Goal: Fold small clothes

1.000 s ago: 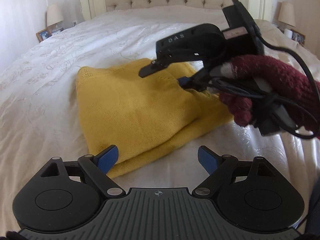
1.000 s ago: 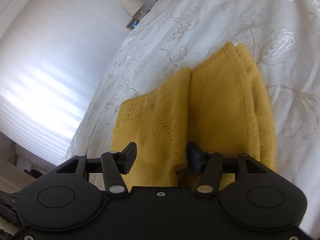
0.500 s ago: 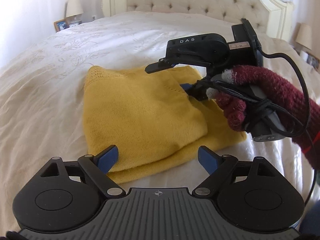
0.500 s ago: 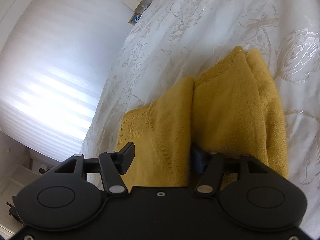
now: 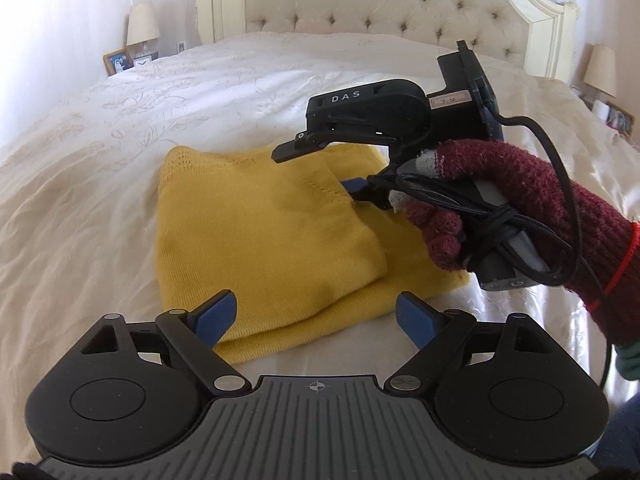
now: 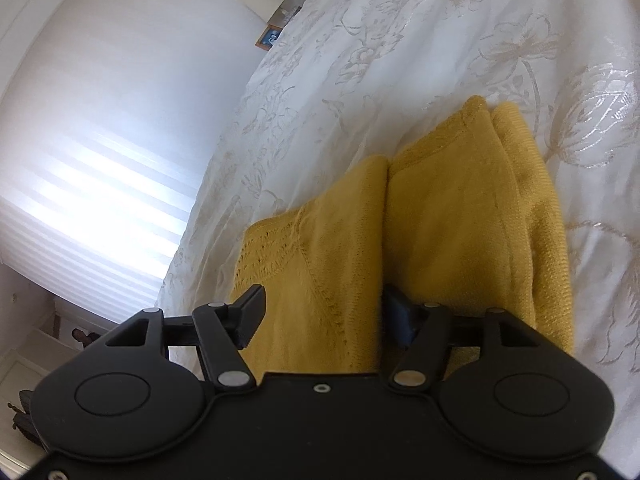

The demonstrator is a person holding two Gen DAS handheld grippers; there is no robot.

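Note:
A yellow knit garment [image 5: 260, 240] lies folded on the white bedspread [image 5: 100, 208]. A hand in a maroon glove [image 5: 520, 208] holds my right gripper [image 5: 316, 170] at the garment's right side. Its jaws are opening: the black upper finger hangs above the top flap and the blue-padded lower finger is tucked under the flap's edge, neither pressing it. In the right wrist view the flap [image 6: 320, 264] runs between the spread fingers of the right gripper [image 6: 324, 312]. My left gripper [image 5: 318, 312] hovers open over the garment's near edge, holding nothing.
A tufted headboard [image 5: 380, 4] closes the far end of the bed. Lamps [image 5: 142, 24] and photo frames stand on nightstands on both sides. A black cable [image 5: 560, 168] loops off the right gripper. A bright blind-covered window [image 6: 100, 168] is beside the bed.
The right gripper's fingers have spread a little wider around the flap. The left wrist view has rolled and turned slightly toward the headboard. The garment lies as before.

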